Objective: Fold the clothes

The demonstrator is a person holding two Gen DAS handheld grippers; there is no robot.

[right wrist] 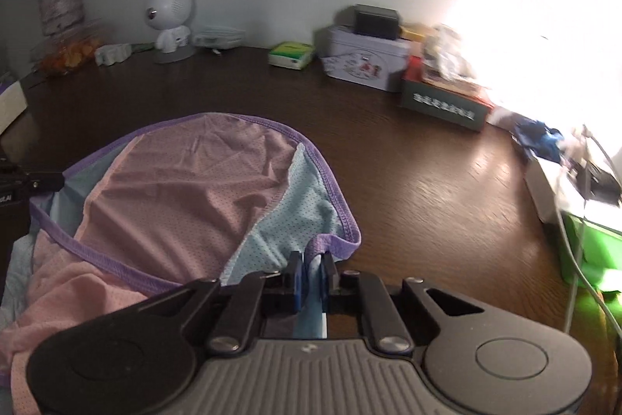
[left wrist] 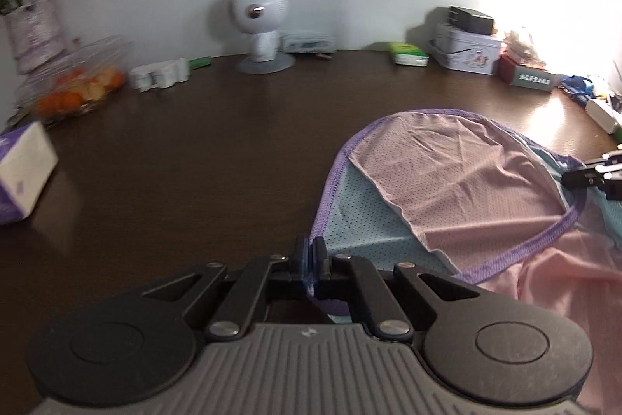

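In your left wrist view, the left gripper [left wrist: 310,255] has its jaws pinching the purple hem of the garment [left wrist: 447,181] spread on the tabletop [left wrist: 194,162]. In your right wrist view, the right gripper [right wrist: 313,269] pinches the garment's [right wrist: 186,189] opposite hem corner.

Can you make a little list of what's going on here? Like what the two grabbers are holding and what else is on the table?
garment: pink and light-blue mesh garment with purple trim, lying on the table
left gripper: fingers shut on the garment's purple edge
right gripper: fingers shut on the opposite purple-trimmed edge
table: dark brown wood
along the wall: white round-headed robot figure, tin box, green packet, bag of oranges
near left edge: tissue pack
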